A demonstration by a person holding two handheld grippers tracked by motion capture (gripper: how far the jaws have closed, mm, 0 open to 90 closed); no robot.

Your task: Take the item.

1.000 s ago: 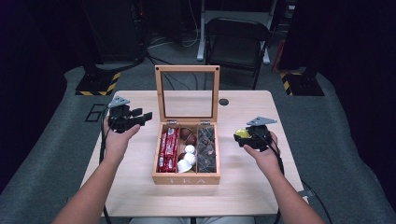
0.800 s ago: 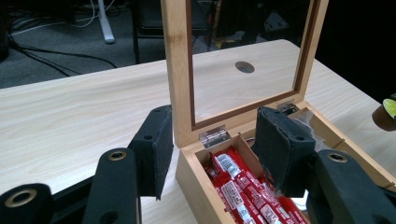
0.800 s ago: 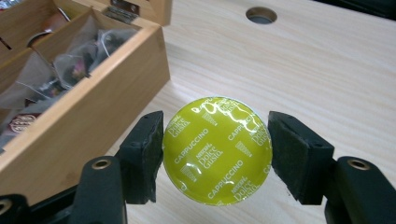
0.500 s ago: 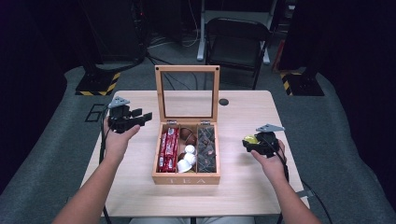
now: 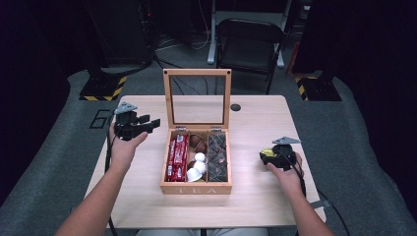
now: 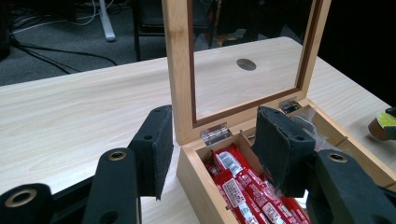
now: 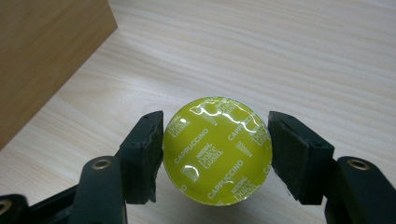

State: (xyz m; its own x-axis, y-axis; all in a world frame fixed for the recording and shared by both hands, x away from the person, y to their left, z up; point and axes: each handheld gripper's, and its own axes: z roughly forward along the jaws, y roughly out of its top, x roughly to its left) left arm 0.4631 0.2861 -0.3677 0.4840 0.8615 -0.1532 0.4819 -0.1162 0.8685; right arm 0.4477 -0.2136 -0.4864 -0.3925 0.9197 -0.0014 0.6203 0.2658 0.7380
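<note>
Starting from the round, yellow-green foil-topped coffee capsule [image 7: 217,150], we found it clamped between the half-closed jaws of the right gripper [image 5: 273,156], foil facing up, just above the pale wooden table [image 5: 314,129]. The open wooden tea box with its glass lid [image 5: 196,189] lay at nine o'clock from it. The left gripper [image 5: 142,125], beyond the box at ten o'clock, hung partly open and held nothing.

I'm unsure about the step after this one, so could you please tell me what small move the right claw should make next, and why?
Probably lower it a little further, then open. The right claw is clamped on the yellow-green capsule, low over bare table to the right of the wooden box, so it looks about to set the capsule down.
</note>
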